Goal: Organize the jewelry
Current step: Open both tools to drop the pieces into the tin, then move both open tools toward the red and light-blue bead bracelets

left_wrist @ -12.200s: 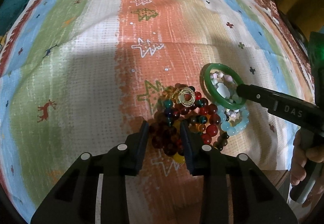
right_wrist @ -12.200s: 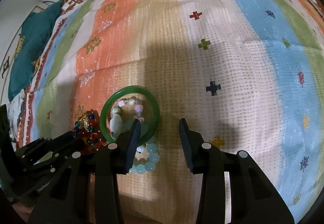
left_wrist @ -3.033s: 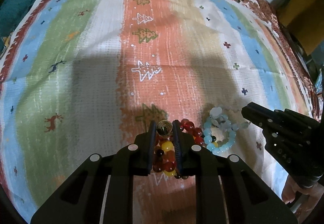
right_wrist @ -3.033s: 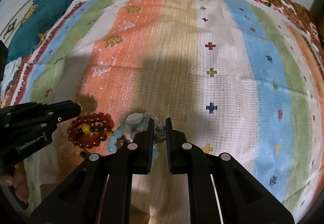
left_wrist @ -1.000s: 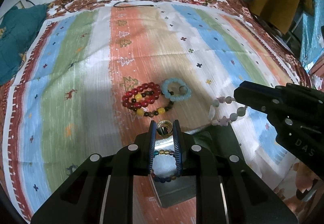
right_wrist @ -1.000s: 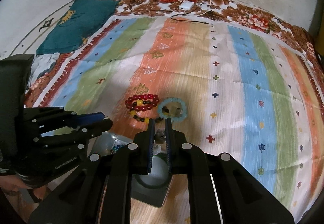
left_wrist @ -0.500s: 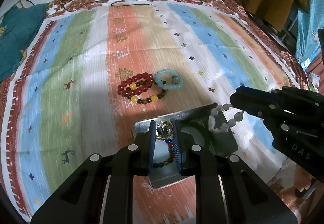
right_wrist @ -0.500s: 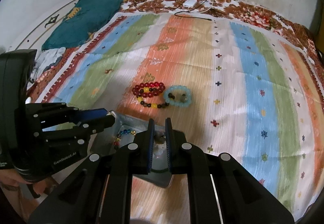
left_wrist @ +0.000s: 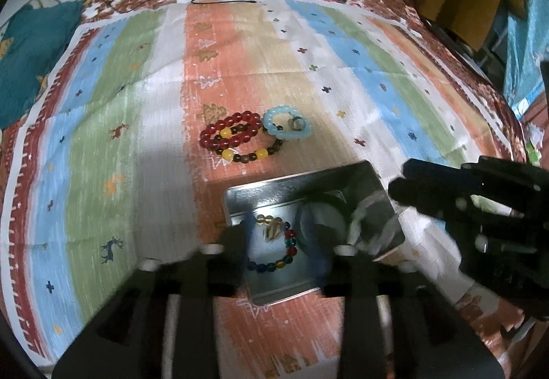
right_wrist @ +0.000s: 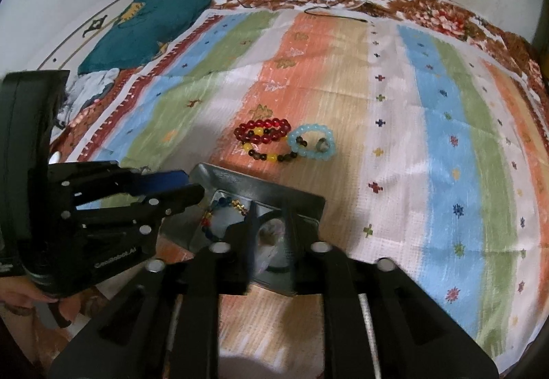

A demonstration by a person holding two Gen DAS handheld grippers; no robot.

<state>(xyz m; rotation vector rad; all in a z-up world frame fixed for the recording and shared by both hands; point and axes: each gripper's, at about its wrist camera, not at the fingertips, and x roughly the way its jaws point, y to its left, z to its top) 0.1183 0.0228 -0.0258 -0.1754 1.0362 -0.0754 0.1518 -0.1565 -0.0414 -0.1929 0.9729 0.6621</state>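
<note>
Change: both grippers pinched bracelets half a second ago; their jaws have just been opening, and both bracelets are now loose over the tray.
Left gripper [left_wrist: 279, 235]: low centre of the left view, jaws spread, nothing pinched.
Multicoloured bracelet [left_wrist: 278, 248]: between the left fingers, in the tray, pads clear of it.
Tray [left_wrist: 240, 197]: metal, lower centre, on the striped cloth [left_wrist: 137, 139].
Pale bracelet [left_wrist: 369, 217]: blurred, at the tray's right edge, by the right gripper's tip.
Right gripper [right_wrist: 271, 231]: low centre of the right view, jaws apart, pale beads between them, not clamped.
Red bracelet [left_wrist: 230, 133]: centre, on the cloth, beyond the tray.
Light blue bracelet [left_wrist: 286, 123]: touching the red one's right side.
</note>
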